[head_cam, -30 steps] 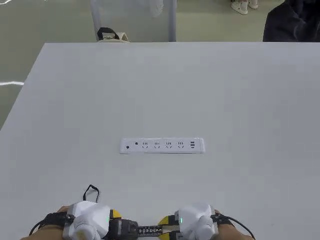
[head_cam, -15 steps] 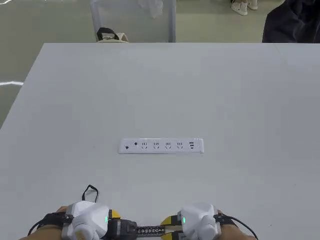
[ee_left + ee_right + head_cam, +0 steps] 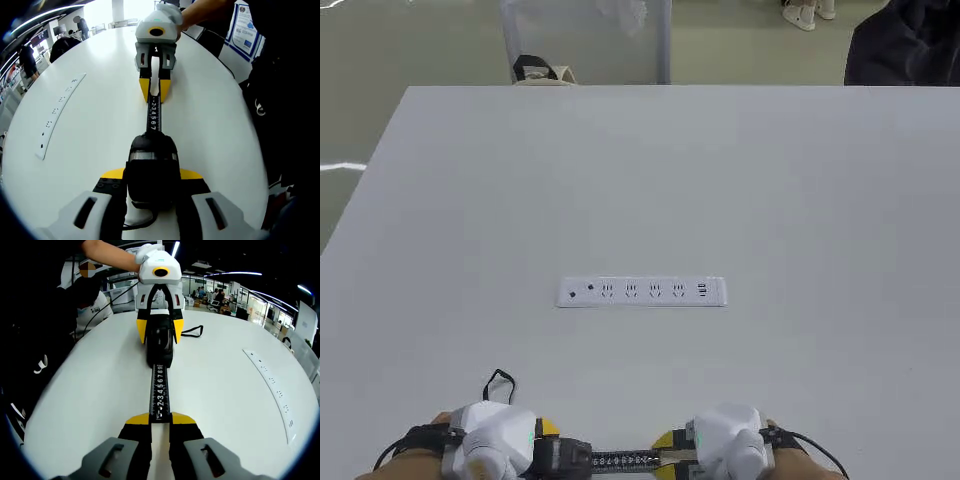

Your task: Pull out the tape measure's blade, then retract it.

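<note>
I have the left gripper (image 3: 152,175) clamped on the tape measure (image 3: 151,150) to anchor it at the near edge of the table (image 3: 720,180), while the right gripper (image 3: 161,421) pinches the blade (image 3: 160,387) by its tip, so the short exposed length runs straight between them.

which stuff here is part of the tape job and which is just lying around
In the job:
tape measure case, held in the left claw
blade, pinched by the right claw

Just lying about:
power strip on the table
</note>
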A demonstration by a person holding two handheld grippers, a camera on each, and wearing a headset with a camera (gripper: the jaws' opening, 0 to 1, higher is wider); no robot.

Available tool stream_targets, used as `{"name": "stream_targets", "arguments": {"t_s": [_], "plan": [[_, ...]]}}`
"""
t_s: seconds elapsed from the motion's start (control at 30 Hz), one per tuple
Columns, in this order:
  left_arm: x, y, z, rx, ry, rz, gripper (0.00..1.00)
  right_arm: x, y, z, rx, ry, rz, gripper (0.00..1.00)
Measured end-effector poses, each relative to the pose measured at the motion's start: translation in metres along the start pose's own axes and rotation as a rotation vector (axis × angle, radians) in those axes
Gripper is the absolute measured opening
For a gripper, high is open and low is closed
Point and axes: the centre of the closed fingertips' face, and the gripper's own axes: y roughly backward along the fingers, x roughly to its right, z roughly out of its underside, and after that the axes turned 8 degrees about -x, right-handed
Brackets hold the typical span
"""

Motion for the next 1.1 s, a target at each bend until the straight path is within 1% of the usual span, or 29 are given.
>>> {"name": "stream_targets", "arguments": {"t_s": [0.53,0.8,1.1], "plan": [[0.001,0.001,-0.003,-0.005,0.001,0.001,0.34,0.001,0.01,0.009,-0.003,-0.011,0.005,0.1],[-0.001,-0.001,0.001,-0.006,0.003,0.0,0.34,0.001,0.013,0.011,-0.001,-0.016,0.004,0.1],[0.0,0.001,-0.002,-0.009,0.003,-0.001,0.34,0.001,0.019,0.019,-0.008,-0.023,0.008,0.1]]}}
